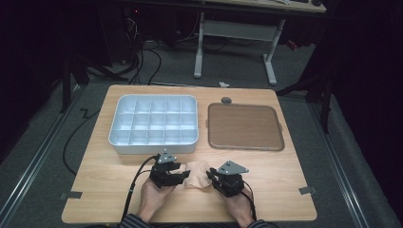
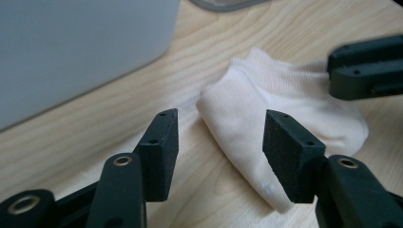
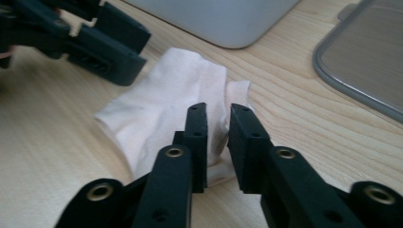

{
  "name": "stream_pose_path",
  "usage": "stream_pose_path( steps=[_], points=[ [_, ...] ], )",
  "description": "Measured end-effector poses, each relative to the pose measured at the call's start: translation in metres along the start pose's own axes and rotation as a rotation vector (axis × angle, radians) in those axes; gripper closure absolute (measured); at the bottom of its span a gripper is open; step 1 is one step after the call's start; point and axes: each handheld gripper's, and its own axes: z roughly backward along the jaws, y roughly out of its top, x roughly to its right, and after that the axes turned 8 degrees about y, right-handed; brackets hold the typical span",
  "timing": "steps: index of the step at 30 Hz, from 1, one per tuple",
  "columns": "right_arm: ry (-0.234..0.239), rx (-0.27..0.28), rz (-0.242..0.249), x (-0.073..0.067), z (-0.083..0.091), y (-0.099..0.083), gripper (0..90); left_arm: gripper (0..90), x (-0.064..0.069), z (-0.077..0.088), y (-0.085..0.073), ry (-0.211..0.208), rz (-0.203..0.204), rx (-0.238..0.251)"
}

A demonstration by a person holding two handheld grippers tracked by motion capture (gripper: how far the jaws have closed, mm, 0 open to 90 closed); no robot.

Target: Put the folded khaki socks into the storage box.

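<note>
A small pale peach fabric sock lies crumpled on the light wooden worktop, right between the two claws. The left claw stands wide open with the sock's near end just ahead of its pads, untouched, while the right claw is nearly closed, a fold of the sock sitting in its narrow gap. A white compartmented plastic tray sits beyond the left claw.

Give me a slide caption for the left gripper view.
Open left gripper facing a folded cream fabric sock on the light wooden table.
</note>
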Motion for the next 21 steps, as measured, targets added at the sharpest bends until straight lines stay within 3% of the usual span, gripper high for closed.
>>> stream_pose_path(
  steps=[4,9,14,21],
  points=[
    [0.031,0.001,0.022,-0.007,0.006,0.005,86.5,46.2,-0.005,0.0,0.01,0.004,0.019,-0.006],
    [0.072,0.002,0.041,-0.019,0.005,0.011,87.7,45.5,-0.012,-0.007,0.011,-0.013,0.07,-0.025],
    [0.073,-0.032,0.047,-0.025,-0.004,0.009,88.0,45.6,-0.013,-0.013,0.01,-0.028,0.093,-0.047],
    [0.064,-0.086,0.031,-0.02,-0.016,-0.005,89.2,47.5,-0.011,-0.019,0.009,-0.043,0.099,-0.061]
  ],
)
